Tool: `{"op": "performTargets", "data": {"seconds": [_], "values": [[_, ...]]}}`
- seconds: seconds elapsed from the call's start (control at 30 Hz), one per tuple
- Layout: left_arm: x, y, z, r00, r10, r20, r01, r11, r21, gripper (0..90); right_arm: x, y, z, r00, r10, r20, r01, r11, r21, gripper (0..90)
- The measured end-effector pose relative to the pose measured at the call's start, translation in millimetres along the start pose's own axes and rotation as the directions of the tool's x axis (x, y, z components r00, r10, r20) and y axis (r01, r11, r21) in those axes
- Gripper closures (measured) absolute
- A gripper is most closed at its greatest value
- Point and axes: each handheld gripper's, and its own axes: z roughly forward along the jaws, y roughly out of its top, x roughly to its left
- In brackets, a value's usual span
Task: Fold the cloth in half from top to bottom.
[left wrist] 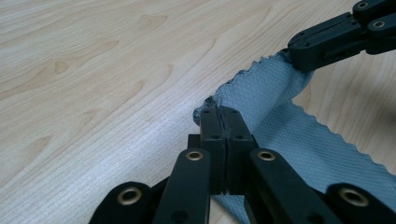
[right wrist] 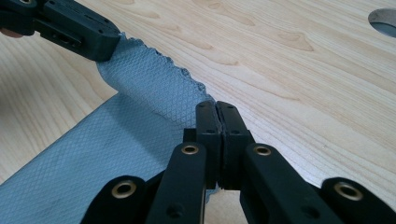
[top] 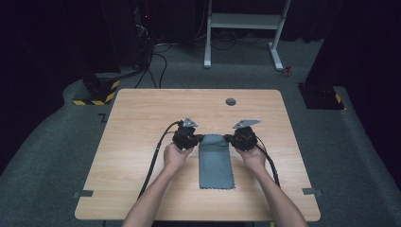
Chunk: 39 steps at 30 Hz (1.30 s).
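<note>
A grey-blue textured cloth (top: 216, 163) with zigzag edges lies as a long strip in the middle of the wooden table (top: 142, 118). My left gripper (top: 200, 138) is shut on its far left corner, and my right gripper (top: 229, 138) is shut on its far right corner. In the left gripper view the shut jaws (left wrist: 224, 113) pinch the cloth (left wrist: 285, 126), whose far edge rises toward the other gripper (left wrist: 334, 42). In the right gripper view the jaws (right wrist: 216, 111) clamp the cloth (right wrist: 116, 140), and the other gripper (right wrist: 70, 28) holds the opposite corner. The far edge is lifted slightly off the table.
A round cable hole (top: 231, 101) sits in the table beyond the cloth and shows as the hole (right wrist: 385, 21) at the top right. Tape marks (top: 84, 193) sit at the near side edges. A white desk frame (top: 243, 21) stands on the floor behind.
</note>
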Motion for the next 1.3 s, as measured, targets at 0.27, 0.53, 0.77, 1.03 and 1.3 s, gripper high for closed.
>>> {"op": "performTargets", "data": {"seconds": [0.27, 0.53, 0.77, 1.03, 1.3], "values": [[-2.6, -1.9, -3.4, 0.9998, -0.014, 0.016, 0.014, 0.9998, -0.012, 89.1, 1.7, -2.5, -4.8, 0.9999, -0.005, -0.010, 0.005, 1.000, -0.004, 89.2], [-1.0, -7.3, -4.2, 0.9971, -0.053, 0.054, 0.054, 0.9984, -0.019, 89.2, 2.8, -6.9, -6.6, 0.9998, -0.007, -0.021, 0.007, 1.000, -0.008, 89.2], [-5.2, -8.7, -5.3, 0.9976, -0.037, 0.058, 0.038, 0.9990, -0.023, 89.1, 3.5, -11.1, -8.5, 0.9996, -0.007, -0.027, 0.007, 1.000, -0.013, 89.2], [-5.1, -15.6, -6.8, 0.9949, -0.058, 0.082, 0.061, 0.9977, -0.029, 89.2, 6.0, -15.5, -12.0, 0.9992, -0.008, -0.040, 0.007, 1.000, -0.015, 89.2], [-9.3, -20.5, -6.7, 0.9959, -0.038, 0.082, 0.040, 0.9991, -0.017, 89.1, 8.2, -17.9, -13.3, 0.9988, -0.007, -0.048, 0.006, 1.000, -0.016, 89.2]]}}
